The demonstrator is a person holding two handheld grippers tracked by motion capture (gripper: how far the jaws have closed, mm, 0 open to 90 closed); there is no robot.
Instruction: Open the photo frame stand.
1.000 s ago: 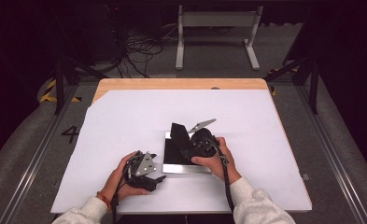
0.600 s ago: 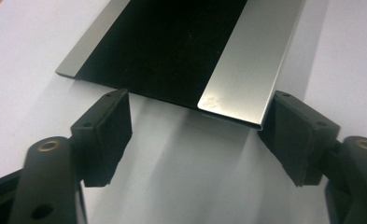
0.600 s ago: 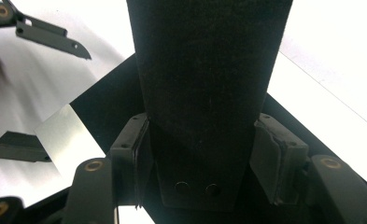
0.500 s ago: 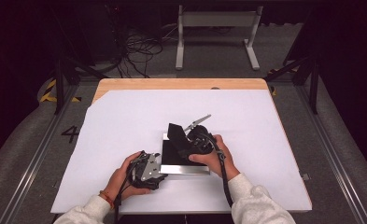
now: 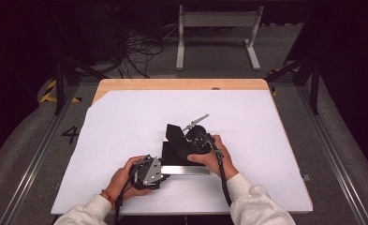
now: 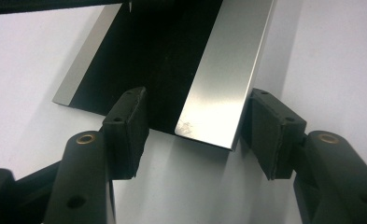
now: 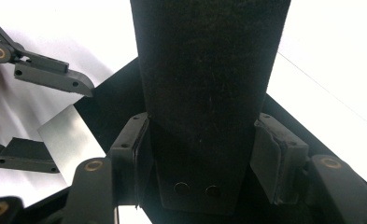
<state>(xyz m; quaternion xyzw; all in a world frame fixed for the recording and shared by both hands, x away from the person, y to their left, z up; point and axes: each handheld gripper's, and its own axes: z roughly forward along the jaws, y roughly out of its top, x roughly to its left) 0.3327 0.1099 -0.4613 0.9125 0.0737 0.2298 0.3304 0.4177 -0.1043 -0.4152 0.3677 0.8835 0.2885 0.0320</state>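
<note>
A flat black case (image 5: 173, 153) with a shiny silver strip (image 5: 187, 170) along its near edge lies on the white sheet. Its black felt flap (image 5: 174, 133) stands raised, and my right gripper (image 5: 180, 140) is shut on it; in the right gripper view both pads (image 7: 135, 154) press the sides of the flap (image 7: 209, 70). My left gripper (image 5: 166, 170) sits at the strip's left end. Its jaws have just been closing around the strip (image 6: 223, 79): the right pad (image 6: 265, 135) is at its outer edge, while the left pad (image 6: 127, 126) is still a gap away over the black lining.
The white sheet (image 5: 125, 126) covers most of a wooden table, whose bare edge (image 5: 181, 84) shows at the back. Beyond it are floor cables (image 5: 139, 51) and a grey metal stand (image 5: 217, 28). Floor rails run along both sides.
The left gripper has edged in to the left end of the silver strip and its jaws have narrowed around it. The right gripper still holds the flap up, barely moved.
</note>
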